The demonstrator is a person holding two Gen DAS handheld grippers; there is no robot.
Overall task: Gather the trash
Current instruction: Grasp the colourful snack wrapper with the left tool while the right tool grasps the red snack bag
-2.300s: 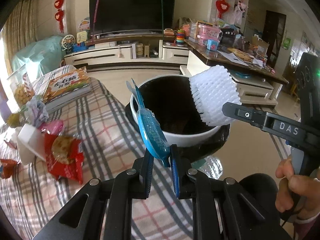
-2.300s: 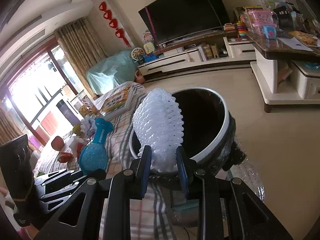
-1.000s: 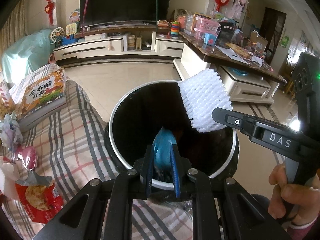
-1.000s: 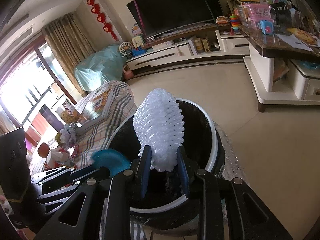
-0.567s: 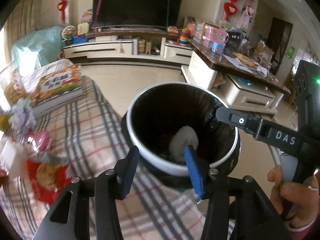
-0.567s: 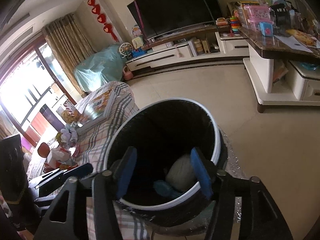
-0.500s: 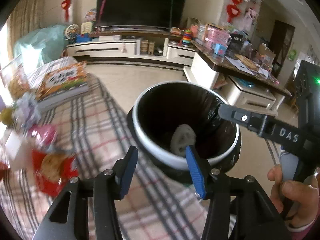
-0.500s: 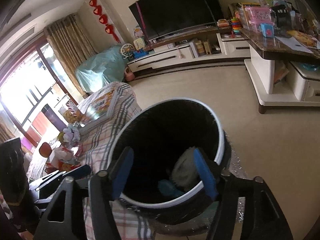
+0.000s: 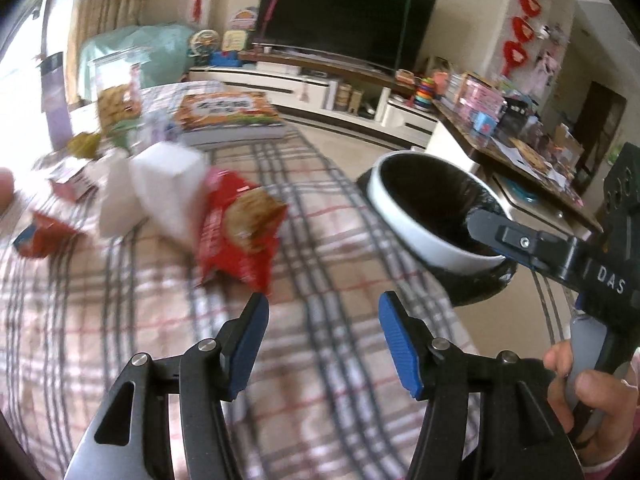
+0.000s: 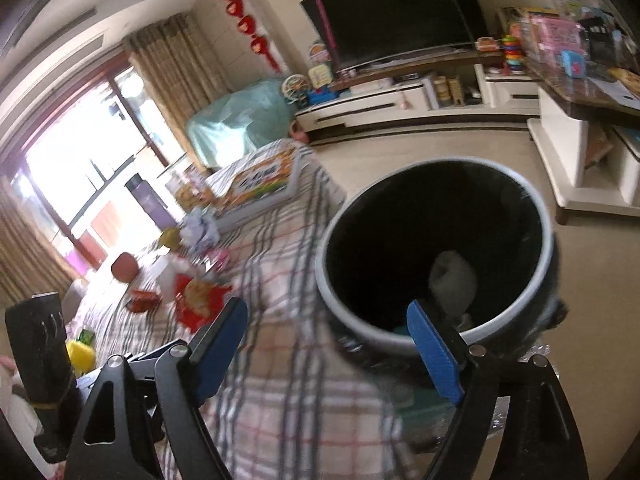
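The round trash bin (image 10: 544, 240), white-rimmed and lined with a glossy black bag, stands just beside the edge of a table draped in a soft plaid cloth (image 9: 160, 320) of grey and red lines on cream. Deep inside the bin lies a white foam net sleeve (image 10: 454, 276), ribbed and rounded, with a bit of blue plastic showing just below it.

The left gripper (image 9: 322, 328) hangs over the plaid cloth on the table side of the bin; its jaws have just been opening and now stand apart with nothing between the ribbed blue pads. The right gripper (image 10: 328, 336) sits at the bin's near rim, its jaws likewise just opened wide and bare; in the left wrist view its black finger crosses the bin's rim, and a hand (image 9: 588, 396) grips its handle.

Away from the bin on the cloth lies a crinkled red snack packet (image 9: 240, 232) with a biscuit picture, touching a blurred white boxy carton (image 9: 164, 184). Farther from the bin are small red wrappers (image 9: 36, 232), crumpled paper, and a flat, colourful book (image 9: 228, 114) near the table's far end.
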